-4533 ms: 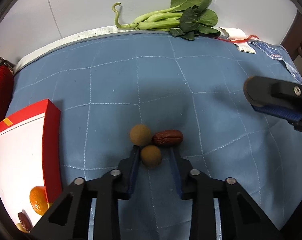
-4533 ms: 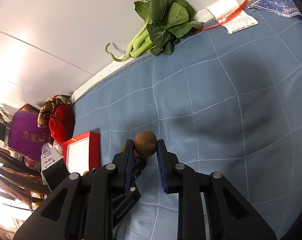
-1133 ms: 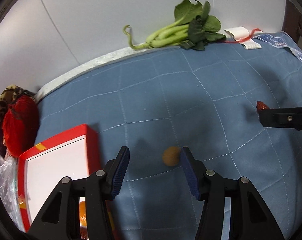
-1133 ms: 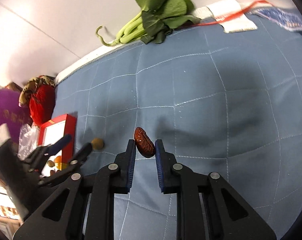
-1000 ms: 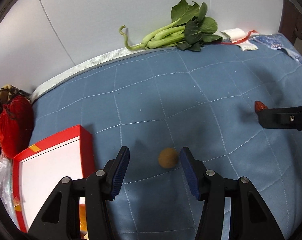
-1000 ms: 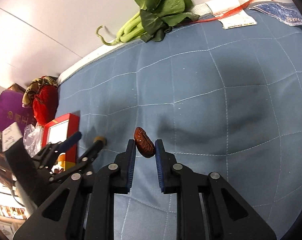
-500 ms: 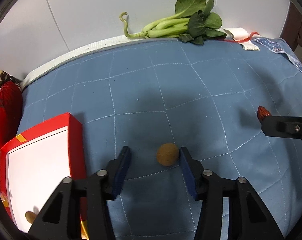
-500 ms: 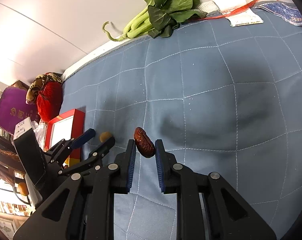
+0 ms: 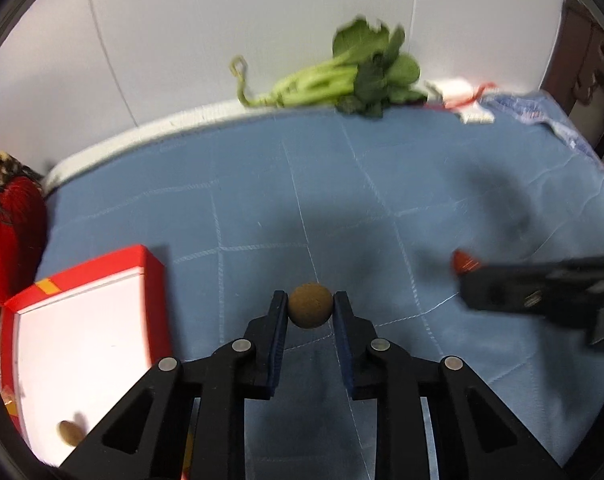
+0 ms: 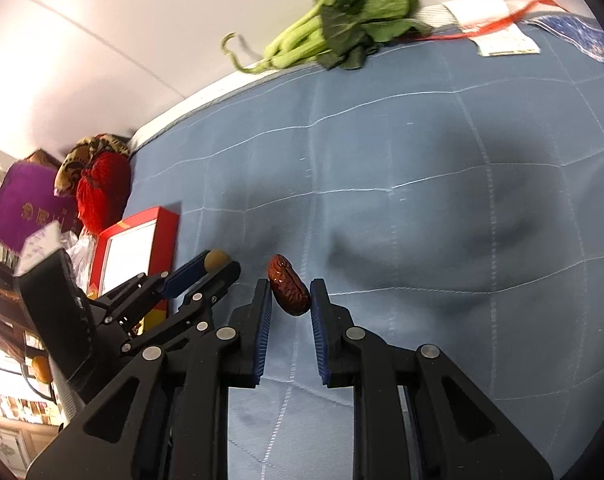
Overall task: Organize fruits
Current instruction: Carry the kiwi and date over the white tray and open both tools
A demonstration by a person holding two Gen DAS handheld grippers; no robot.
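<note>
Left gripper (image 9: 310, 309): clamped on the round brown fruit (image 9: 310, 305), having just been closing; fruit pinched at the very fingertips, apparently lifted just clear of the blue quilted cover (image 9: 382, 208), though contact cannot be ruled out.
Right gripper (image 10: 287, 296): closed on the red date (image 10: 287, 290), held tilted between the pads, above the cover; carried, not resting.
Red box (image 9: 89, 336): at 9 o'clock from the left gripper, open top showing a white inside; one small brown fruit (image 9: 70, 432) already in it, low in the frame. Likely the collecting place, which explains both fruits being held up rather than set down.
Relation of grippers: right one at 3 o'clock in the left view, well apart from the brown fruit; room left for one delivery at a time.
Greens (image 9: 342, 80): at 12 o'clock, along the far edge by the wall, untouched; probably not part of the fruit sorting.
Red tassel bundle (image 9: 9, 236): beside the box at 10 o'clock, off the cover.
Next, by judgement: short carry toward 9 o'clock, release over the white inside.
</note>
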